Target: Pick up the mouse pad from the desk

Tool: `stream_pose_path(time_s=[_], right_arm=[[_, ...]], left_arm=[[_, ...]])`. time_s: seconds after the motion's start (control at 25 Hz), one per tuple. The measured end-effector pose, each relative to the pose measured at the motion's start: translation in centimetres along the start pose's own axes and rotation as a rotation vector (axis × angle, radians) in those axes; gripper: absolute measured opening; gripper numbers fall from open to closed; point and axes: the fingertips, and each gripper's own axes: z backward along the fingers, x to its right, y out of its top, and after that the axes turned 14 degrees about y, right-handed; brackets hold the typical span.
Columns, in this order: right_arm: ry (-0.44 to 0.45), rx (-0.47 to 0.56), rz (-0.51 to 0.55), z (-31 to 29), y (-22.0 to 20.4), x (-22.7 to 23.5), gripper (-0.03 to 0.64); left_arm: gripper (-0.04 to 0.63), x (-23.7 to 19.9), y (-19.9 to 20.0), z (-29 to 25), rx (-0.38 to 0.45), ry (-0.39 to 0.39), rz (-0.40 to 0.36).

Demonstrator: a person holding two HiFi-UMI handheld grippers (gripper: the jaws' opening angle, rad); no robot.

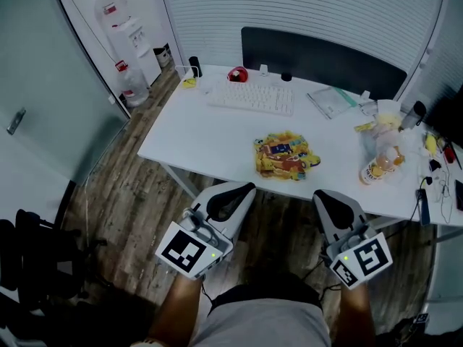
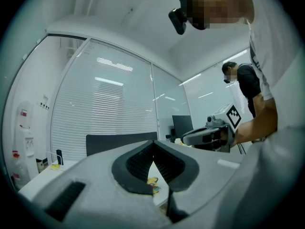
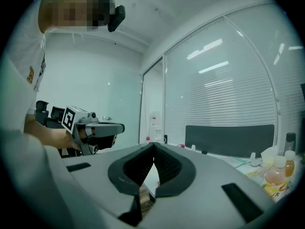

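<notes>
Flat yellow mouse pad with colourful print (image 1: 284, 155) near white tabletop's (image 1: 195, 139) front edge. Grey left gripper (image 1: 244, 189) and right gripper (image 1: 323, 195) off that edge, jaws together, empty.

You have no legible word, brand or number in any view.

- The cube on your left gripper (image 1: 244, 189) carries a black-and-white square marker. It is a pattern, not lettering. Your right gripper (image 1: 323, 195) carries the same kind of marker.
- The water dispenser (image 1: 129, 29) has small red labels, and their print is too small to read.
- The bottle (image 1: 376, 166) on the desk (image 1: 202, 143) has an orange label, unreadable.
- The snack packets (image 1: 284, 155) show coloured print that cannot be made out.
- In the right gripper view, your shirt (image 3: 29, 73) has a small yellow print, too blurred to read.
</notes>
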Motion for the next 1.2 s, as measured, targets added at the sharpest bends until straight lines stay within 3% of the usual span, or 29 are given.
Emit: stream_pose_path(time_s=[0.64, 0.84, 1.0, 1.2], right_arm=[[-0.01, -0.005, -0.001, -2.1, -1.0, 5.9, 0.012], [-0.013, -0.031, 0.011, -2.6, -1.8, 8.7, 0.012], [-0.014, -0.058, 0.016, -3.2, -2.7, 11.1, 0.012], [0.007, -0.095, 0.014, -4.2, -4.0, 13.8, 0.012]], left_arm=[[0.015, -3.3, -0.7, -4.0, 0.005, 0.056, -0.026], [0.015, -3.6, -1.9, -6.6, -0.052, 0.077, -0.022], [0.015, -4.3, -2.4, -8.8, -0.04, 0.094, -0.042], [0.015, -5.0, -3.9, -11.4, -0.085, 0.117, -0.049]])
